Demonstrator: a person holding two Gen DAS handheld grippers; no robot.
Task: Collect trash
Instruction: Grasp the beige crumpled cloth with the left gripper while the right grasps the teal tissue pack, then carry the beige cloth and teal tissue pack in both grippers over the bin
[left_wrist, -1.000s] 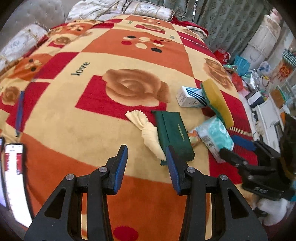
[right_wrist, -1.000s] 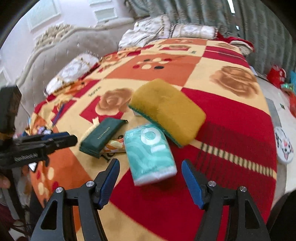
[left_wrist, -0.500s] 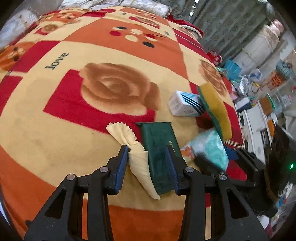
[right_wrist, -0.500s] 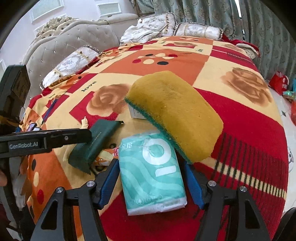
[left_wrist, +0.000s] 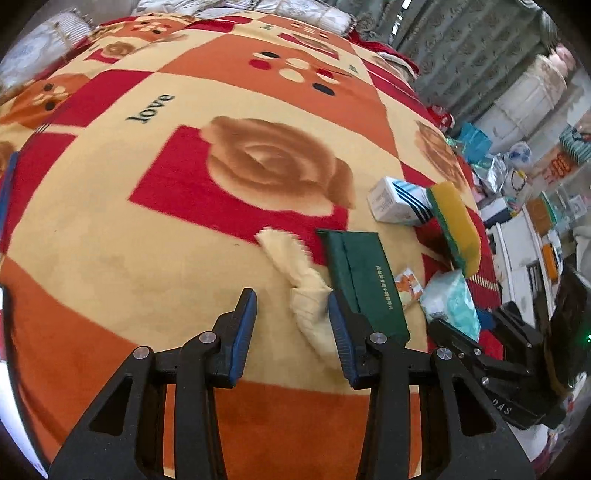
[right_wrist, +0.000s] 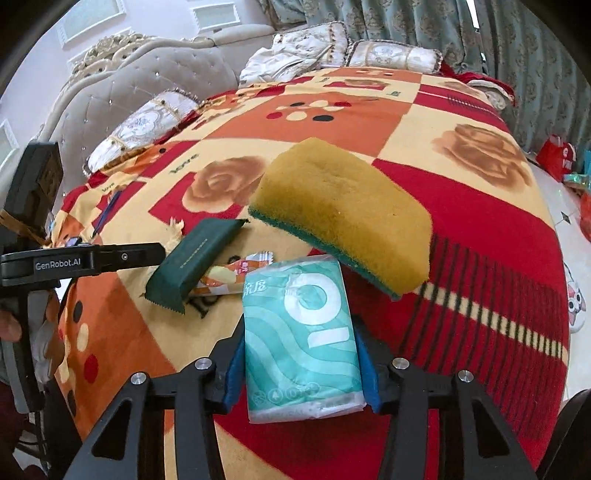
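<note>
1. Right gripper (right_wrist: 301, 363) was closing, both blue pads flush against the sides of the teal tissue pack (right_wrist: 301, 332), which lay on the blanket (right_wrist: 480, 236).
2. Left gripper (left_wrist: 291, 332) sat part-open, not gripping; the cream crumpled wrapper (left_wrist: 306, 295) lay between its pads, close to the right pad, touch unclear.
3. Dark green pouch (left_wrist: 364, 280) lay just beside the wrapper, outside the jaws.
4. Small orange snack wrapper (right_wrist: 236, 277) was tucked partly under the pouch and next to the tissue pack.
5. Yellow sponge (right_wrist: 343, 218) with a green scrub side rested tilted, overhanging the pack's far end.
6. White striped box (left_wrist: 397, 201) sat beside the sponge.
</note>
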